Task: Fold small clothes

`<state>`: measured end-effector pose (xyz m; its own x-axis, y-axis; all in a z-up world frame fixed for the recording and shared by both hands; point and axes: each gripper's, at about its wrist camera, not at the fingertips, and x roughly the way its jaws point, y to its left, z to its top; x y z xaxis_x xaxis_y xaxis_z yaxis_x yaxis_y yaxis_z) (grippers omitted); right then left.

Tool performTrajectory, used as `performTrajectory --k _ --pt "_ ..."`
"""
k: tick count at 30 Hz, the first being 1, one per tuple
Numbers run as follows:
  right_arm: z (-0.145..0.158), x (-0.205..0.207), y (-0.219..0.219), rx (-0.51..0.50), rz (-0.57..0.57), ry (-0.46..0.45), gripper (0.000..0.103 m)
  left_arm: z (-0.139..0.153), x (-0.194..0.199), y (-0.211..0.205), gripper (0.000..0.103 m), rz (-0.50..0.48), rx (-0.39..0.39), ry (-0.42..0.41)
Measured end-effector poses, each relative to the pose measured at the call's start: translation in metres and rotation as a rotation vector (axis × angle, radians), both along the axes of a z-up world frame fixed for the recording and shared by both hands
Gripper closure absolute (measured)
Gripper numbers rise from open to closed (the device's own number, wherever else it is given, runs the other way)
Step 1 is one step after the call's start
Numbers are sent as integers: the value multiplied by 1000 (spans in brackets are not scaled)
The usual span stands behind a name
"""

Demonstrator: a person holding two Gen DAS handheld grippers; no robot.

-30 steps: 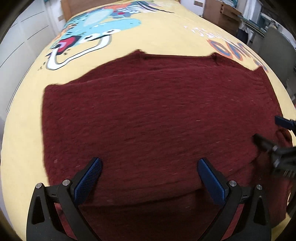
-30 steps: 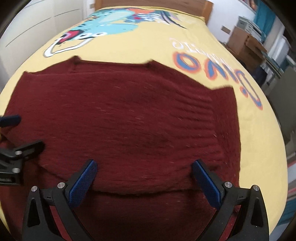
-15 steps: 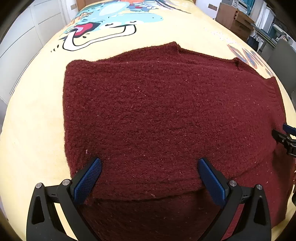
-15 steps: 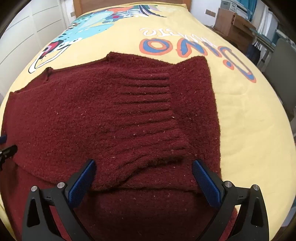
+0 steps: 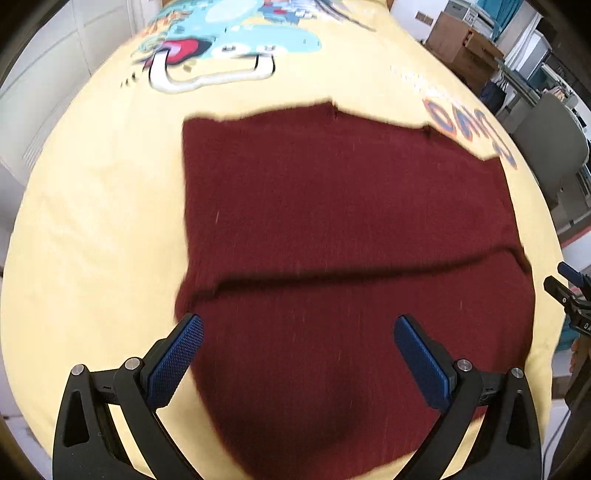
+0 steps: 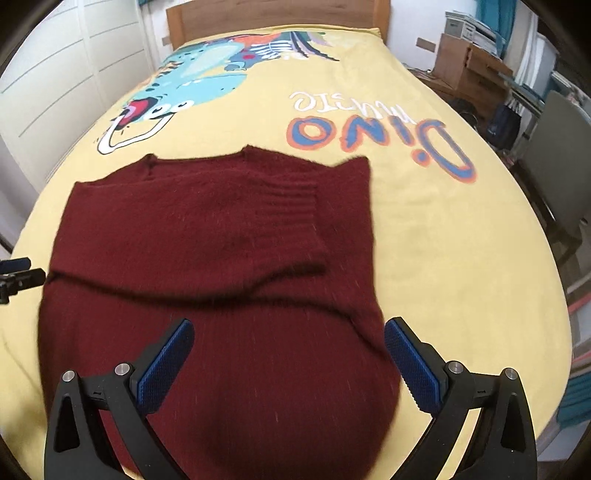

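Note:
A dark red knitted sweater (image 5: 332, 229) lies flat on the yellow bedspread (image 5: 92, 229), with its sleeves folded in over the body and a fold edge running across it. In the right wrist view the sweater (image 6: 207, 258) shows a ribbed cuff (image 6: 288, 206) lying on top. My left gripper (image 5: 297, 354) hovers open over the near part of the sweater, holding nothing. My right gripper (image 6: 288, 358) is open too, above the sweater's near right part. Each gripper's tip shows at the edge of the other's view: the right one (image 5: 569, 291), the left one (image 6: 18, 277).
The bedspread (image 6: 443, 240) carries a cartoon dinosaur print (image 6: 192, 85) and coloured lettering (image 6: 376, 136). A wooden headboard (image 6: 273, 11) stands at the far end. White wardrobe doors (image 6: 55, 74) are on the left; boxes (image 6: 465, 62) and a grey chair (image 6: 557, 147) on the right.
Both grippers have pulled back and up from the sweater, so more of the bed shows. They stay open; the sweater lies as it was folded.

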<state>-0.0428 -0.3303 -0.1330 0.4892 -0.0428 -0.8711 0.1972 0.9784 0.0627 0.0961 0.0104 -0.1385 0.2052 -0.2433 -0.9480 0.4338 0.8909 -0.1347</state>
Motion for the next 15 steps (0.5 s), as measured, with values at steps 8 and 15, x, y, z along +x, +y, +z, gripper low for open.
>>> performTrajectory --k 8,15 --pt "-38 -73 -11 72 -84 118 1 -23 -58 36 1 10 58 112" --pt "-75 -109 -6 130 -122 225 1 -55 -90 56 1 61 64 231"
